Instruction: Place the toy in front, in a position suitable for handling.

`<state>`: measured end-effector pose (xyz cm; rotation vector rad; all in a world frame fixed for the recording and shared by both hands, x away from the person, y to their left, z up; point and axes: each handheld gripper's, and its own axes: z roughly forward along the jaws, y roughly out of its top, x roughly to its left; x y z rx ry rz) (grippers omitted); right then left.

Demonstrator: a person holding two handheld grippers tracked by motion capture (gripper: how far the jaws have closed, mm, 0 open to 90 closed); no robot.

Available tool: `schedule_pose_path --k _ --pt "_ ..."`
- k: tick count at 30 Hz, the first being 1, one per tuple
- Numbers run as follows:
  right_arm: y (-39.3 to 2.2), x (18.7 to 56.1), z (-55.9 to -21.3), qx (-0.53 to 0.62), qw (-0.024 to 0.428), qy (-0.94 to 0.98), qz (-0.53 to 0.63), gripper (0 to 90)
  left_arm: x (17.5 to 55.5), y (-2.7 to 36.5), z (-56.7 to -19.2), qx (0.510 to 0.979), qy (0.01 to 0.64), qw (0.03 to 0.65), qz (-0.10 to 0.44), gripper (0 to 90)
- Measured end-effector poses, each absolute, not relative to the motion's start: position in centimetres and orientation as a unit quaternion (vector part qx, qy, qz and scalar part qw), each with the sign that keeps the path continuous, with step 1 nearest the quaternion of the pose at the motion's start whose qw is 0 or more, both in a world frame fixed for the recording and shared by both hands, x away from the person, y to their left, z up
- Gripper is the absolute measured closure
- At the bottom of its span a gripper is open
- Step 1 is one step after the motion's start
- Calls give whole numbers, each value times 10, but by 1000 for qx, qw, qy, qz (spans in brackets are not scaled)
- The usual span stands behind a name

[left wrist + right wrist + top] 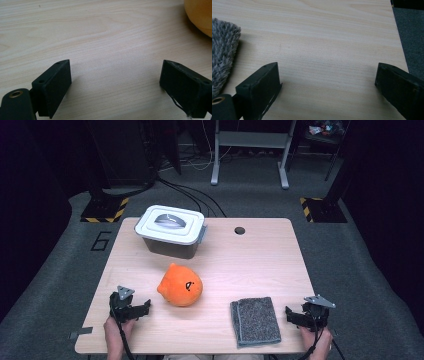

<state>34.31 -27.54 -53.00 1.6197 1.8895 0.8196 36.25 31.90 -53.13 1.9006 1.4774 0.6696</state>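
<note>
Both grippers sitting wide open, gripping nothing
Left gripper [131, 306] resting near the plush [180, 285], right gripper [303, 314] resting beside the towel [255, 320], bare table [250, 265] showing between each pair of jaws

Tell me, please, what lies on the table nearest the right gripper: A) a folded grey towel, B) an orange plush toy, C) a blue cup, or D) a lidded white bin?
A: in the high view the folded grey towel lies just beside the right gripper, and its shaggy edge shows at the left of the right gripper view.
</note>
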Motion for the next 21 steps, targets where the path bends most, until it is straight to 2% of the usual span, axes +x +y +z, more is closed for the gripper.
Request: schedule_pose_path --k 21 --pt "-275 343 -530 601 257 695 301 50 363 319 -531 721 560 317 257 102"
